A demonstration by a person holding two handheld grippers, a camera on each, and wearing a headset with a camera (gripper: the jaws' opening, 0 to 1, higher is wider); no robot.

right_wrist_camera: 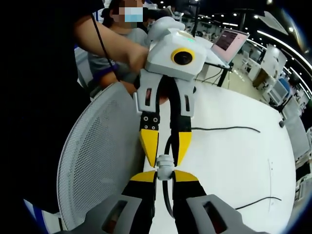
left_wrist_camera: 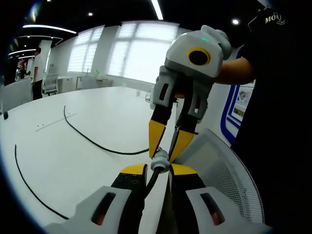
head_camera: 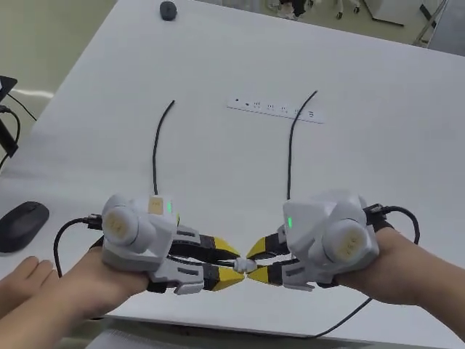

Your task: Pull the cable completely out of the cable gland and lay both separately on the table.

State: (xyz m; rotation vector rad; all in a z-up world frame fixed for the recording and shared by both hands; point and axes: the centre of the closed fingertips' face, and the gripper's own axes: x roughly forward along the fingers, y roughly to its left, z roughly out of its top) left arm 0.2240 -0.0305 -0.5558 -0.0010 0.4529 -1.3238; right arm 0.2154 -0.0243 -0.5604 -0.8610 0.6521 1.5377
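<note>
Cable gland (head_camera: 243, 266), small and pale grey, held in the air just off the near edge of the white table (head_camera: 218, 65), caught between the yellow tips of both grippers. Cable (left_wrist_camera: 150, 184), black, still seated in the gland, running back from it between the jaws of the left gripper (head_camera: 231, 267). In the right gripper view, a further black stretch trailing back between the jaws of the right gripper (head_camera: 256, 263) as well.

Left claw narrowed to a slim gap, tips closed around one end of the gland. Right claw likewise on the other end, nose to nose with the left. Hard to tell whether the pads press on plastic or on cable.

Directly below the grippers, a white mesh chair back (left_wrist_camera: 219, 170). Farther off on the table, well apart from the gland, a left loose cable (head_camera: 155, 153) and a right loose cable (head_camera: 290, 153), both running near to far. Beyond them a white strip (head_camera: 275, 109). Near the far edge a small dark object (head_camera: 168, 10). At the left, a black mouse (head_camera: 22, 224).
</note>
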